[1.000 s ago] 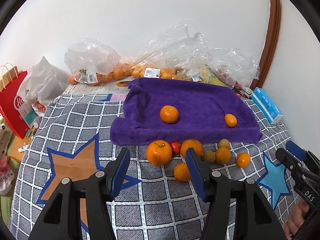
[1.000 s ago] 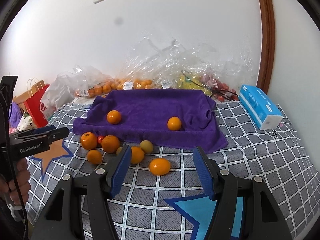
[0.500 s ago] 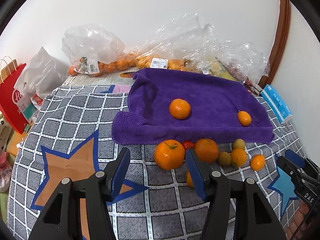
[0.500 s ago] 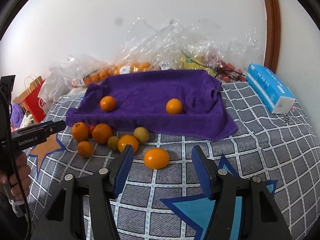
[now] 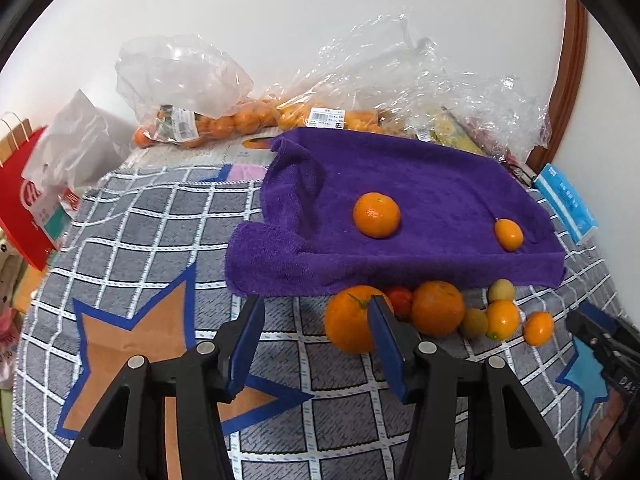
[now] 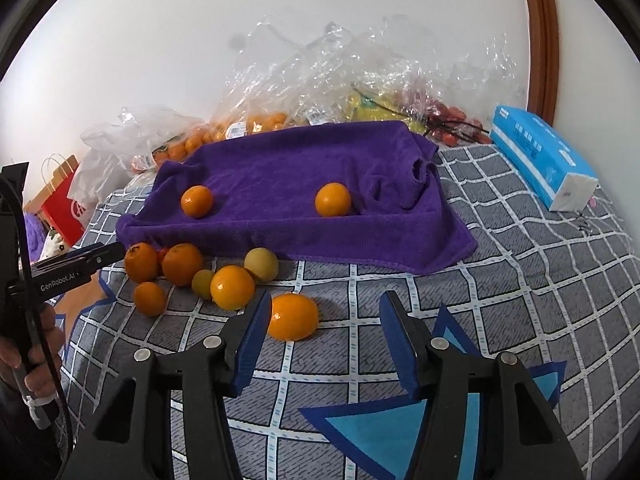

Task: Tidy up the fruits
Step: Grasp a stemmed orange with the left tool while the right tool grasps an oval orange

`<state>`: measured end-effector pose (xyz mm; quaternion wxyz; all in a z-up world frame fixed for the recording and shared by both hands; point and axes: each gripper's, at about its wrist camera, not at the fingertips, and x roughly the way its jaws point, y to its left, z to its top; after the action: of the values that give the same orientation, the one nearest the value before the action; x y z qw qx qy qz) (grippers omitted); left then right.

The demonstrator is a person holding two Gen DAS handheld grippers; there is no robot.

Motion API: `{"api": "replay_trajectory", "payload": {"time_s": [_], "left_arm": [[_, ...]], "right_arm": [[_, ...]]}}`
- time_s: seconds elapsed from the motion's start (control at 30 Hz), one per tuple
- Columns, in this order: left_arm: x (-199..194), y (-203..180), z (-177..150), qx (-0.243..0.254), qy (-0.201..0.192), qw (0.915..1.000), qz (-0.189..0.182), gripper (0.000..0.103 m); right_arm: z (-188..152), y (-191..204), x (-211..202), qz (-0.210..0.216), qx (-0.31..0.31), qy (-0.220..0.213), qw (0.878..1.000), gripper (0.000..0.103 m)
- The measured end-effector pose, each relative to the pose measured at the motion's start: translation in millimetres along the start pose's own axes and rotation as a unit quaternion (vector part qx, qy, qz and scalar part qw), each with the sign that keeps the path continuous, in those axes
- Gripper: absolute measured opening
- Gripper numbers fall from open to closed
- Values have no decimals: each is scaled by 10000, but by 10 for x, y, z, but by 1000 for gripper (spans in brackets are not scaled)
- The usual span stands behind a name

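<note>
A purple towel [image 5: 400, 184] [image 6: 304, 184] lies on the checkered cloth with two oranges on it [image 5: 377, 215] [image 5: 509, 234] [image 6: 197, 201] [image 6: 333, 199]. Several oranges, yellow fruits and a red tomato [image 5: 400, 301] lie in a cluster along its front edge. My left gripper [image 5: 316, 344] is open; its right finger overlaps a large stemmed orange [image 5: 350, 324]. My right gripper [image 6: 324, 340] is open, with an orange [image 6: 293, 317] just ahead, beside its left finger. The left gripper [image 6: 80, 264] also shows in the right wrist view.
Plastic bags of fruit [image 5: 224, 120] [image 6: 320, 92] pile against the wall behind the towel. A blue tissue pack [image 6: 540, 156] lies at the right. A red paper bag [image 5: 20, 200] stands at the left edge. The grey checkered cloth [image 5: 160, 240] with star patterns covers the surface.
Both grippers have moved forward and lower toward the fruit cluster. The stemmed orange now sits at my left gripper's right finger; the single orange sits nearer my right gripper.
</note>
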<state>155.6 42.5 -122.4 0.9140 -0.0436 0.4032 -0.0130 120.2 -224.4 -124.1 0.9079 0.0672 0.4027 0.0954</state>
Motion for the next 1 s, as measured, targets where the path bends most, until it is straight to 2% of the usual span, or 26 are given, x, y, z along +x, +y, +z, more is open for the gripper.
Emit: {"api": "replay_trajectory", "payload": {"time_s": [0.3,0.53,0.57,0.6,0.63,1.0], "left_arm": [[37,109,9,-208,135,9993,-269,49],[63,132,-32,-214,272,9986,-405,49],[64,127,-37,-202,282,9985,-418,49],[63,120,-43,-197,290,9985,-428,49],[65,110,-43,-192,304,9984,-436,49],[170,-36,-68,-74,517,9967,-625,49]], "right_arm": [[-16,120,150,121,-136,205,9996,53],[-55,181,360,31,-259,452,9986,53],[-58,188,379,-17,-272,484,9985,48],[-57,195,388,-47,-302,491,9983,41],[-61,207,388,-105,-347,472,9982,40],[-87,207,309,-51,-450,317,9985,40]]}}
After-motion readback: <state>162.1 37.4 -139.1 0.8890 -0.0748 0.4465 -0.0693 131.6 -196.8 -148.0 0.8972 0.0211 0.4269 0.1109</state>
